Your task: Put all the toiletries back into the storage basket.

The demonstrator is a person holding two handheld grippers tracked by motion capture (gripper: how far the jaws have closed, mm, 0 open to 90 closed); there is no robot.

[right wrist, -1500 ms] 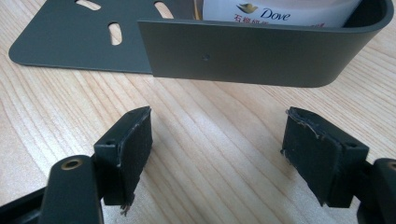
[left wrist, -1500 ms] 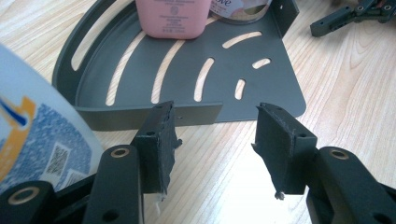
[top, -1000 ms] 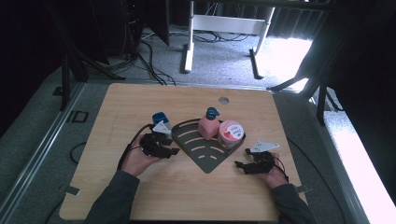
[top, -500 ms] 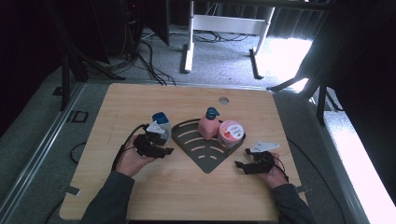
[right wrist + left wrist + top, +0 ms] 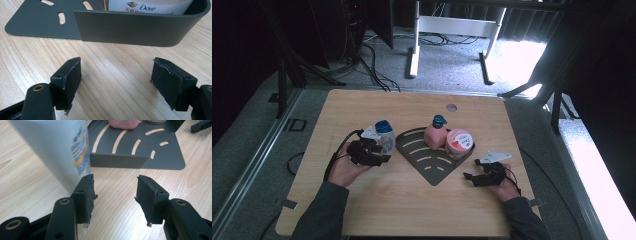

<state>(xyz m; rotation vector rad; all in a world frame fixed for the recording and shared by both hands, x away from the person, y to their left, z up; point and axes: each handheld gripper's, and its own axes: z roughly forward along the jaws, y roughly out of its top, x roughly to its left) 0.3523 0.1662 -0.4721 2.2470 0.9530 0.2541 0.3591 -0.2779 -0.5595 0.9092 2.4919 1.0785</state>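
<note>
Left gripper (image 5: pixel 113 190) with jaws spread and empty, just beside a white bottle (image 5: pixel 60 147) with a blue cap standing on the wooden table (image 5: pixel 412 200), close to the left edge of the dark slotted tray (image 5: pixel 432 162). Right gripper (image 5: pixel 116 75) also spread, empty, low over the table facing the tray wall, a pink bottle (image 5: pixel 435 135) and round tub (image 5: pixel 459 142) inside

- The left gripper (image 5: pixel 379 150) has backed away from the dark grey slotted metal corner shelf (image 5: pixel 424 162), toward the wooden table's (image 5: pixel 412 210) left edge.
- The translucent white bottle with a blue cap (image 5: pixel 384 137) (just beside its open jaws) now stands clear of that shelf's left wall.
</note>
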